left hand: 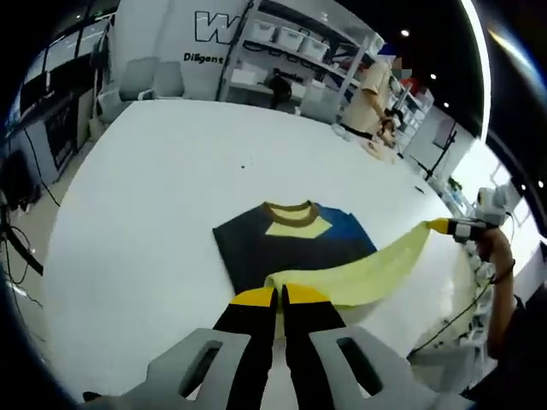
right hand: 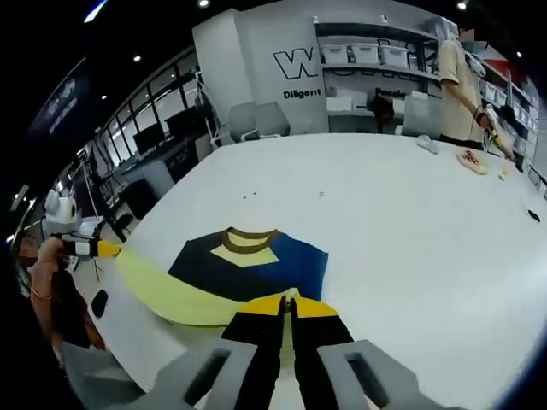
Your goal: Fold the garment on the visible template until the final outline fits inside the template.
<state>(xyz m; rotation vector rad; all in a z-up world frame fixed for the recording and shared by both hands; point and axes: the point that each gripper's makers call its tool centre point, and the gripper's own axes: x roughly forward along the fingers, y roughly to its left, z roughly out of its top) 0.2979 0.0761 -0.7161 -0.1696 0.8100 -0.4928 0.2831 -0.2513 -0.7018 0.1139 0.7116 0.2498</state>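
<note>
- Garment (left hand: 295, 248): a dark navy and blue T-shirt with a brown collar and pale yellow panels lies at the centre of the white tabletop (left hand: 154, 188), collar toward 12 o'clock in both views, its yellow lower part lifted off the surface.
- My left hand-held gripper (left hand: 279, 296) has its yellow-tipped jaws pressed together on the yellow hem at 6 o'clock in the left gripper view; in the right gripper view it sits at 9 o'clock (right hand: 107, 248).
- My right hand-held gripper (right hand: 289, 301) is likewise clamped on the hem, and the fabric sags in a soft band between the two.
- I judge the cloth light, limp and easily wrinkled; hold it at the hem corners and keep it taut.
- I cannot make out a template outline on the tabletop.
- A person (right hand: 461, 81) stands by the shelves (right hand: 367, 55) at 1 o'clock.
</note>
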